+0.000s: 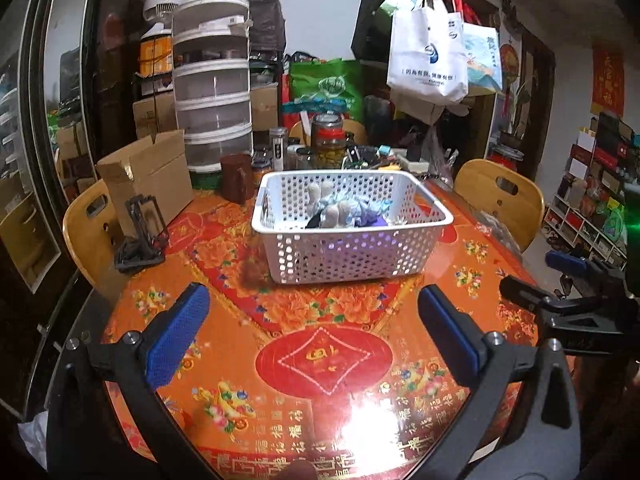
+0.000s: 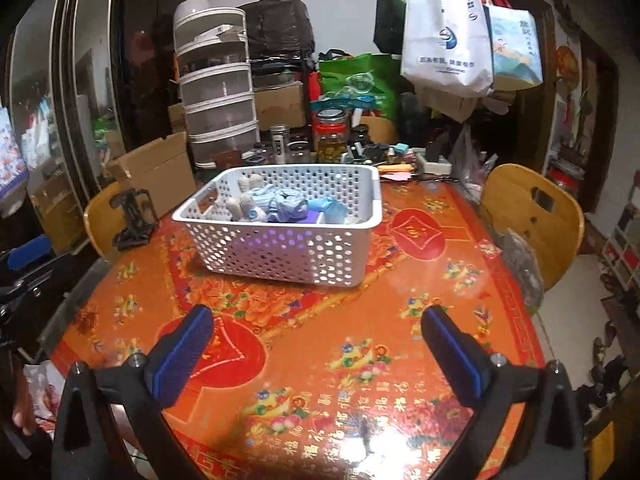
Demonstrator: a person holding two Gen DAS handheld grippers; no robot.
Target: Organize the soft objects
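A white perforated basket (image 1: 340,258) (image 2: 280,256) stands on the orange patterned table, holding a heap of soft things (image 1: 344,210) (image 2: 276,206): pale rolled socks, bluish cloth and something purple. My left gripper (image 1: 314,300) hovers open over the near table, well short of the basket, nothing between its blue pads. My right gripper (image 2: 318,320) is open too, also empty and short of the basket. The right gripper's blue-tipped fingers (image 1: 568,262) show at the right edge of the left wrist view; the left gripper's fingers (image 2: 30,254) show at the left edge of the right wrist view.
A cardboard box (image 1: 148,184) and a black stand (image 1: 142,236) sit at the table's left. Jars and bottles (image 1: 328,142) crowd the far edge behind the basket. Wooden chairs (image 1: 500,200) (image 2: 532,216) flank the table. Bags (image 1: 428,56) hang above.
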